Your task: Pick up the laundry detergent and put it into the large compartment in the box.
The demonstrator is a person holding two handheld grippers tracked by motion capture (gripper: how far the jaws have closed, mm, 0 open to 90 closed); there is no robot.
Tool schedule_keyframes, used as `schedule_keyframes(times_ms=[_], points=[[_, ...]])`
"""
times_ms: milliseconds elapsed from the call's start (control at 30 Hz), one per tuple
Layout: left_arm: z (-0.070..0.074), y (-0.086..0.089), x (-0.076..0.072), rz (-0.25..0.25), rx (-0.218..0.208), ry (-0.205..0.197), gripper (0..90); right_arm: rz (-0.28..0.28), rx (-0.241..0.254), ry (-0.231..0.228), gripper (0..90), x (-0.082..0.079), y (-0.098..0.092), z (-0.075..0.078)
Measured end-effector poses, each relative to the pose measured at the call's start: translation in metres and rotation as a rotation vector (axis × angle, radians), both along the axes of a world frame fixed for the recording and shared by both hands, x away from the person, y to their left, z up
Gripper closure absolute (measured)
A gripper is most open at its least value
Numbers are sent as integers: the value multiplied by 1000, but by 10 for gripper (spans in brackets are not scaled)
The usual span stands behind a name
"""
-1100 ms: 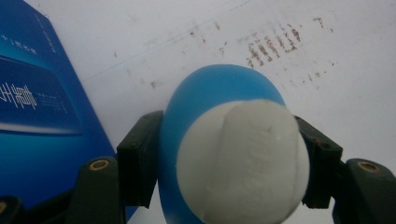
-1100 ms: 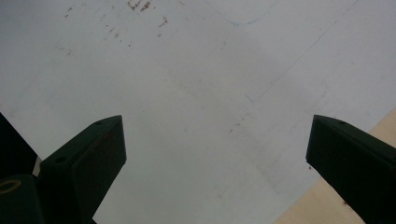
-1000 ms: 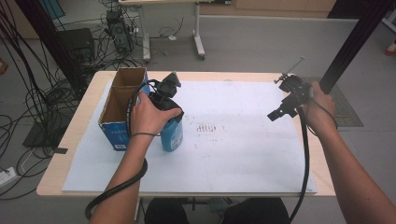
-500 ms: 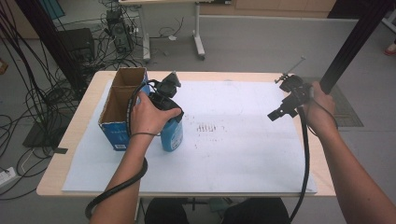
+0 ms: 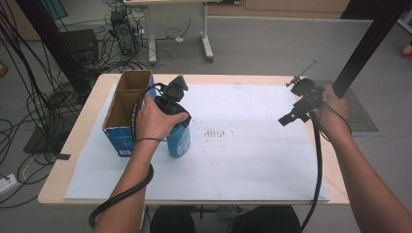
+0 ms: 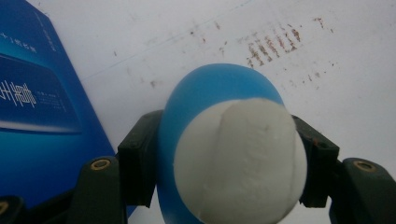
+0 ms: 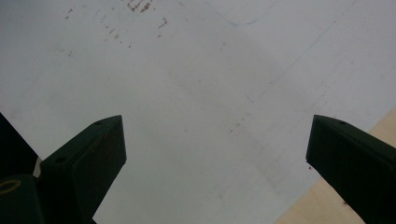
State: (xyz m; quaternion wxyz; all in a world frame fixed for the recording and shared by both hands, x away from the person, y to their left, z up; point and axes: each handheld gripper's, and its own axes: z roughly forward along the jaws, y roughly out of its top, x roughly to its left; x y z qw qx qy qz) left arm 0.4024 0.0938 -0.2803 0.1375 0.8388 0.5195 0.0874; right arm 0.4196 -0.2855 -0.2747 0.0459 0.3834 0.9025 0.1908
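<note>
1. Left gripper (image 6: pixel 224 154) first: its two black jaws are clamped on the sides of a blue bottle (image 5: pixel 179 138), right up at the white cap (image 6: pixel 240 161), and the pads press in on both flanks.
2. That bottle stands upright on the white paper sheet (image 5: pixel 243 160), just beside the open cardboard box (image 5: pixel 127 111); from the high view I cannot tell whether bottle and box touch.
3. Over to the right gripper (image 5: pixel 296 112): jaws spread wide, nothing between them, hanging above bare paper near the table's (image 5: pixel 77 141) far right edge, well apart from the action.
4. My read of the step: the bottle is gripped and ready to go, with the box the likely destination, since its top is open and it sits right alongside.
5. What the next move calls for, as I judge it: a straight lift to clear the box wall, then a short carry sideways over the opening, keeping the bottle upright so it doesn't twist in the pads.
6. The look of the thing: smooth rounded blue plastic body, pale white cap with a faint seam, glossy enough that it could slip.
7. Brownish smudges (image 5: pixel 216 133) mark the paper just right of the bottle.
</note>
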Motion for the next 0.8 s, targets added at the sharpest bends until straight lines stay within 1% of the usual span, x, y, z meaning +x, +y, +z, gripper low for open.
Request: schedule_keyframes(times_ms=[333, 800], points=[[-1, 1, -1, -5, -5, -13, 370, 1, -2, -2, 45, -1, 1, 0], [-1, 1, -1, -9, -6, -14, 370, 3, -6, -3, 45, -1, 2, 0]])
